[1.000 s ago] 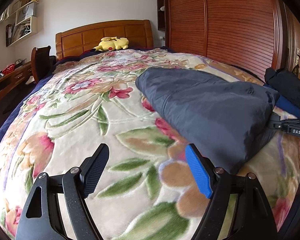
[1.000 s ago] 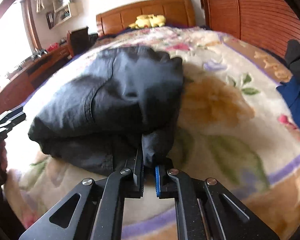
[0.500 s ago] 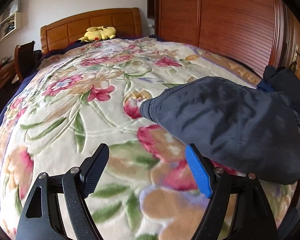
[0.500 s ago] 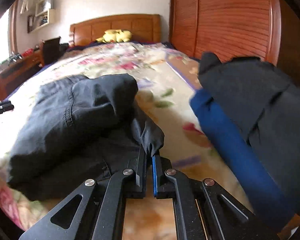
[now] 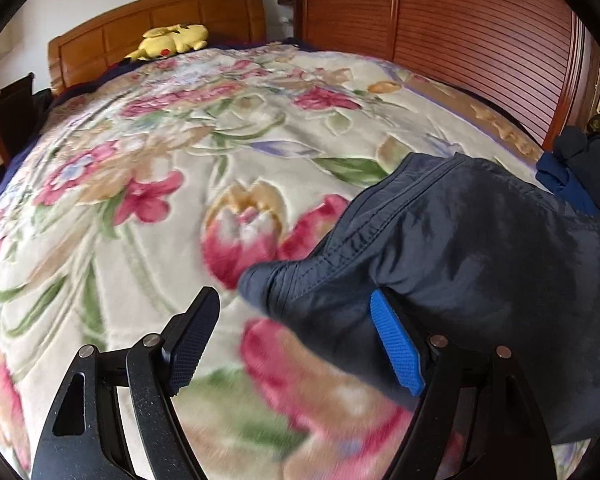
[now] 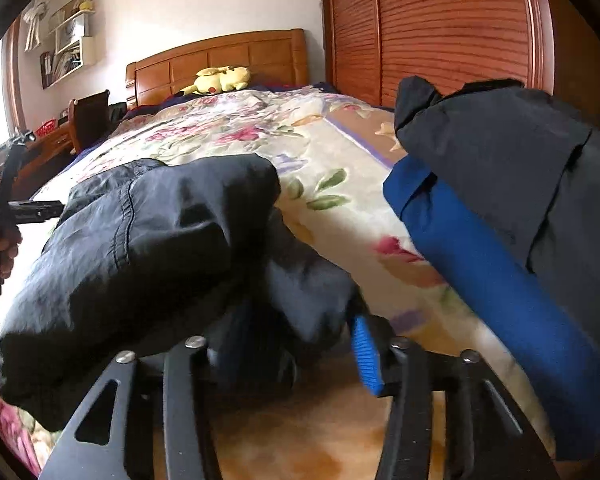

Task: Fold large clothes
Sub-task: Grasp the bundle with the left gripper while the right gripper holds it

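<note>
A folded dark navy garment (image 5: 480,260) lies on the floral blanket (image 5: 160,208) of the bed, at the right of the left wrist view. My left gripper (image 5: 296,344) stands open around its near corner, and the cloth drapes over the tip of the blue pad (image 5: 396,348). In the right wrist view the same garment (image 6: 140,248) fills the left half. My right gripper (image 6: 296,344) has its jaws opening, with a loose fold of the garment lying between them and hiding the black finger. The blue pad (image 6: 364,352) is clear of the cloth.
A stack of a blue garment (image 6: 480,272) under a black one (image 6: 520,160) lies close on the right. A yellow plush toy (image 5: 172,40) sits by the wooden headboard (image 5: 160,12). A slatted wardrobe (image 5: 460,40) lines the right; a chair (image 6: 88,116) and desk stand left.
The right gripper, shut on the garment's corner before, has opened and let it go beside the stack. The left gripper moved right, up to the garment's other corner.
</note>
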Tool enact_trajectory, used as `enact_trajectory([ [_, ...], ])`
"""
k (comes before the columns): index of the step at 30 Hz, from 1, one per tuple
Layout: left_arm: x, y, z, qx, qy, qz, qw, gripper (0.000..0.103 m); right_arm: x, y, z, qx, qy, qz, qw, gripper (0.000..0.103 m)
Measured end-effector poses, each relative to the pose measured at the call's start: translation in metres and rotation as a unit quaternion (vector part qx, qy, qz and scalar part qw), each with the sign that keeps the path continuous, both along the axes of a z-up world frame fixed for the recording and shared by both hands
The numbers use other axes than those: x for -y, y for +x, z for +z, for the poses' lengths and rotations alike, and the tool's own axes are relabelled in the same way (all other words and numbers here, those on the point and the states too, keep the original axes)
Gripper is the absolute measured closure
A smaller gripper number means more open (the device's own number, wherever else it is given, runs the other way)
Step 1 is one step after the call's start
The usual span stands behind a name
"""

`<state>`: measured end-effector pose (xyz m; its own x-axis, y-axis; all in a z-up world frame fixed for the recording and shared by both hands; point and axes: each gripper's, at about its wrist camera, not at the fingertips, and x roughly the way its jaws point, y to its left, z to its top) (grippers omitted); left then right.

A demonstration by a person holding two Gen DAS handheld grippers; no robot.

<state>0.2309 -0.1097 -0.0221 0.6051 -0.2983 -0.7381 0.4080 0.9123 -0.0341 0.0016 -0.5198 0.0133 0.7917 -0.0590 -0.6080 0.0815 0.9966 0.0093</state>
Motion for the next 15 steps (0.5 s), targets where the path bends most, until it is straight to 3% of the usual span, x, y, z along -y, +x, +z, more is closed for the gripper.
enact_trajectory([
  [2,0.007,0.005,-0.005,-0.005,0.002,-0.003,1.0,0.024,0.0,0.006,-0.005,-0.009,-0.004,-0.004,1.0,0.044],
  [7,0.021,0.008,-0.01,-0.013,-0.007,-0.014,0.9998,0.041,0.011,0.015,-0.016,-0.042,0.028,-0.01,0.999,0.037],
  [10,0.029,0.004,-0.007,-0.015,0.0,-0.024,0.9996,0.059,0.012,0.022,-0.018,-0.051,0.041,-0.001,0.998,0.038],
  [12,0.034,0.0,-0.004,-0.014,0.002,-0.031,0.9994,0.076,0.009,0.025,-0.018,-0.053,0.062,0.033,0.996,0.069],
  [13,0.037,-0.002,-0.001,-0.01,0.009,-0.031,0.9994,0.078,0.003,0.025,-0.017,-0.05,0.064,0.048,0.996,0.087],
  [15,0.041,-0.008,0.004,0.006,0.027,-0.029,0.9992,0.084,-0.01,0.023,-0.013,-0.04,0.015,0.053,0.998,0.094],
])
